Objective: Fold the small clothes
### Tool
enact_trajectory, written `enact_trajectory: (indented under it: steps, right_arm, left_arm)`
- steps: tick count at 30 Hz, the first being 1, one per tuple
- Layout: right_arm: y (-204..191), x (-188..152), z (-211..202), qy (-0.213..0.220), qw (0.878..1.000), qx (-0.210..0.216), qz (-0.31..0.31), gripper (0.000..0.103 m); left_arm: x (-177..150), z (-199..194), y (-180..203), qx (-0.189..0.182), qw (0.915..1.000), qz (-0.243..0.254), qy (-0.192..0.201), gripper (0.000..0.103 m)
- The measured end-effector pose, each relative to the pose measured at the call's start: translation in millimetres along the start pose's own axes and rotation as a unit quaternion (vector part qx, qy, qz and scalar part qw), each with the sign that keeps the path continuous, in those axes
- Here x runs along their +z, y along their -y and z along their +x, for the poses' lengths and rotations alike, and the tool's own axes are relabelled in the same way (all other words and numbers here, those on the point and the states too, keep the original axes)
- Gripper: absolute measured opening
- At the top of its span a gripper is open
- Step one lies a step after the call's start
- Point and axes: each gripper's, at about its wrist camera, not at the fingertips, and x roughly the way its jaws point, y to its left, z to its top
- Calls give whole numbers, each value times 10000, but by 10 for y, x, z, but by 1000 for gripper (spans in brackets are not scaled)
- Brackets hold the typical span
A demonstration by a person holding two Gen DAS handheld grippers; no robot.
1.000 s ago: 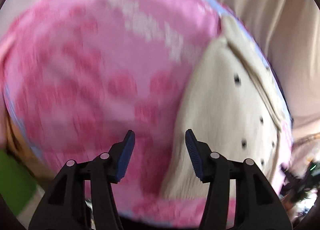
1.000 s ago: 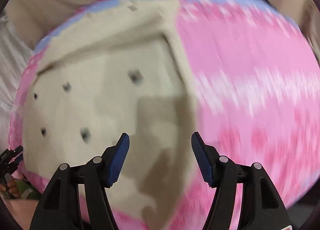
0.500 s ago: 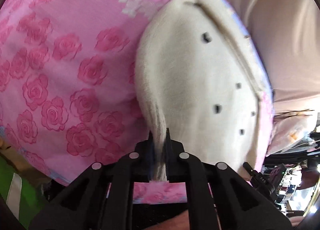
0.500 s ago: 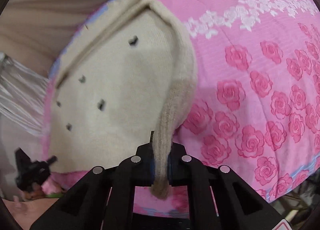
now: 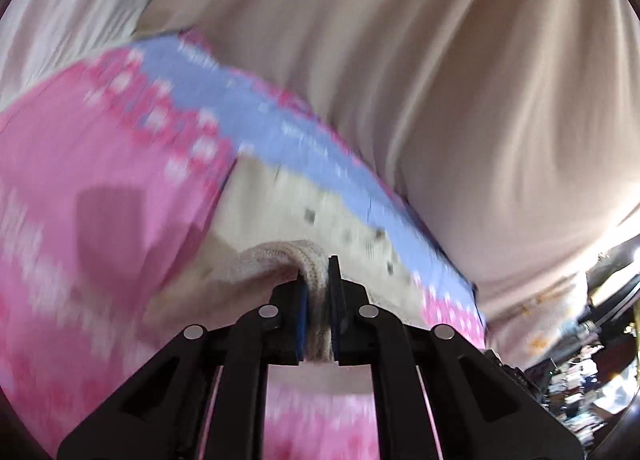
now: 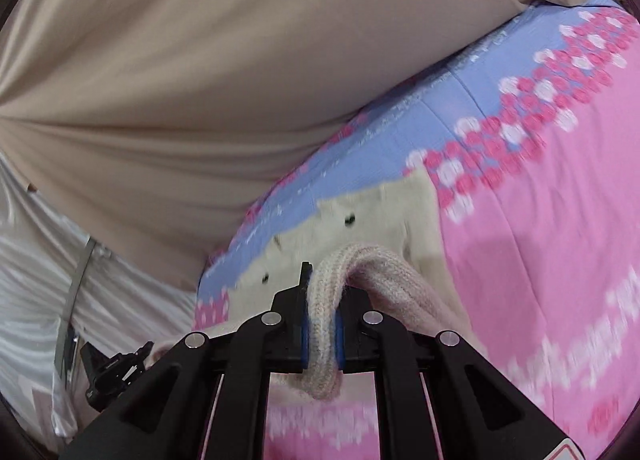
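Cream knit garment [image 5: 280,264] is pinched in the closed left gripper [image 5: 318,300] and right gripper [image 6: 322,320], over pink sheet [image 6: 540,260].

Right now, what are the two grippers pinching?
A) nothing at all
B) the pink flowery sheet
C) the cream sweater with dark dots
C: the left gripper and the right gripper are each shut on a knitted edge of the cream sweater.

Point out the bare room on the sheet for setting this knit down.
Free: the pink sheet right of the cream garment, and the pink stretch on its left. Crowded: the blue border strip beyond it, pressed against the beige curtain.
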Motion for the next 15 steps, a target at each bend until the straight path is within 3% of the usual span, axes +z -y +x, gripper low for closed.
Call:
enact_trajectory:
  steps: [5,9,11,13,14,15]
  right_arm:
    - [125,541,867,-161,9993,-165,290,10]
    - [322,733,1535,-427,9964,-597,426,18]
    - [431,794,1692,-482,9933,-864,605,21]
    - [470,821,1674,-387,9934,-779,746,21]
    - [455,815,1619,-304,9946,-716,684,21]
    - [429,797,1555,-258,9954,-749,537,21]
  left_arm:
    - [498,812,115,440,9990,93,28,7]
    - [682,1706,-49,1171,9926,57,-311,10]
    - [703,1961,-182,1401,9891,-87,-446,14]
    - [707,2060,-287,1583,9864,-178,-404,31]
    - [714,2017,-330,1504,9882,-185,-244,38]
    - [723,1935,-342,1436,9895,-174,-49,53]
